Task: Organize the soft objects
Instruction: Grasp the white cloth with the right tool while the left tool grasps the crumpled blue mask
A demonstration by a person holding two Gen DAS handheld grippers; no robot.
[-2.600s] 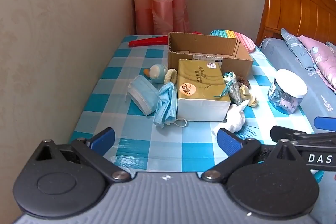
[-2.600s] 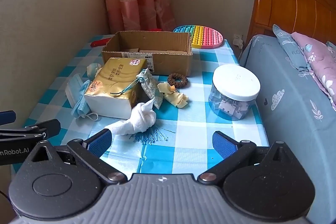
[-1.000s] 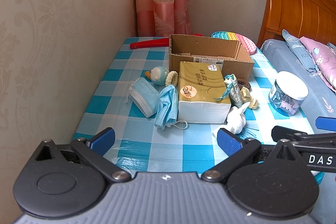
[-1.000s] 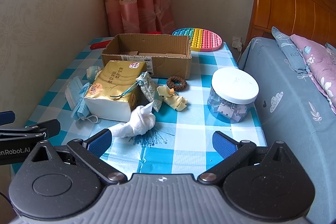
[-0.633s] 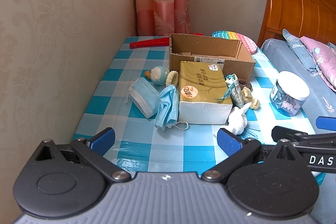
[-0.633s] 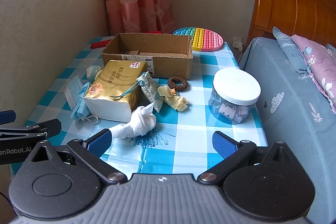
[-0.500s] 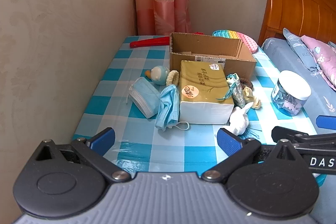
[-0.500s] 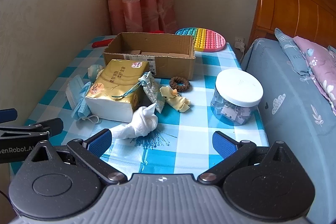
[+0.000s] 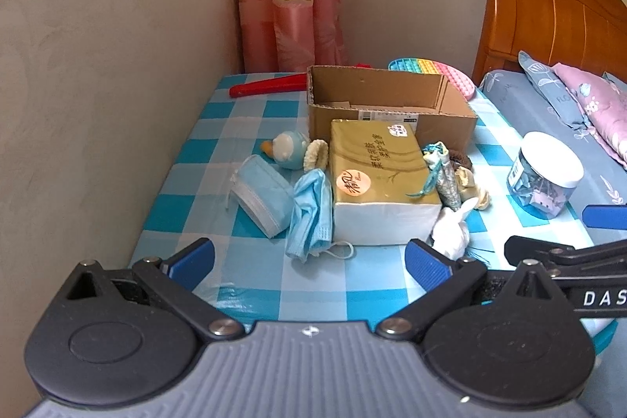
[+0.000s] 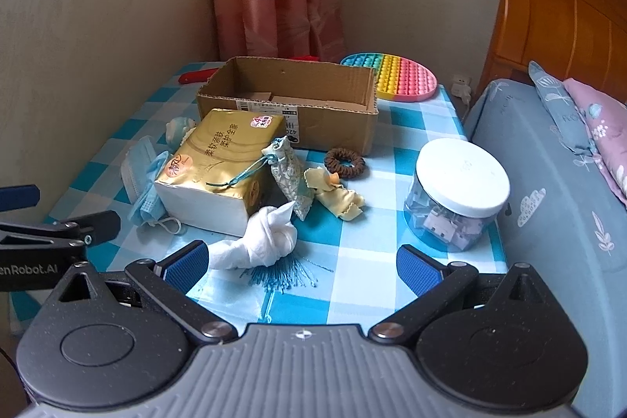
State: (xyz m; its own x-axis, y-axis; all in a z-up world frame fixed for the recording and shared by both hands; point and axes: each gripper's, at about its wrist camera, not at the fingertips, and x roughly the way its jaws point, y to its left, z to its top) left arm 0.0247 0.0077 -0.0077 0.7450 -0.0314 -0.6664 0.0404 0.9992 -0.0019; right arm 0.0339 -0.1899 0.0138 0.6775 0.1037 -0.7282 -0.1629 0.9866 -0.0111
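An open cardboard box stands at the back of the checked table. In front of it lie a gold tissue pack, two blue face masks, a small duck toy, a cream scrunchie, a patterned sachet, a yellow cloth, a brown scrunchie and a white cloth. My left gripper is open at the near table edge, empty. My right gripper is open just short of the white cloth.
A clear jar with a white lid stands at the table's right side. A rainbow pop-it pad and a red object lie at the back. A wall runs along the left, a bed along the right.
Both views have shifted slightly closer and to the left over the table. Nothing on the table has moved and both grippers stay open.
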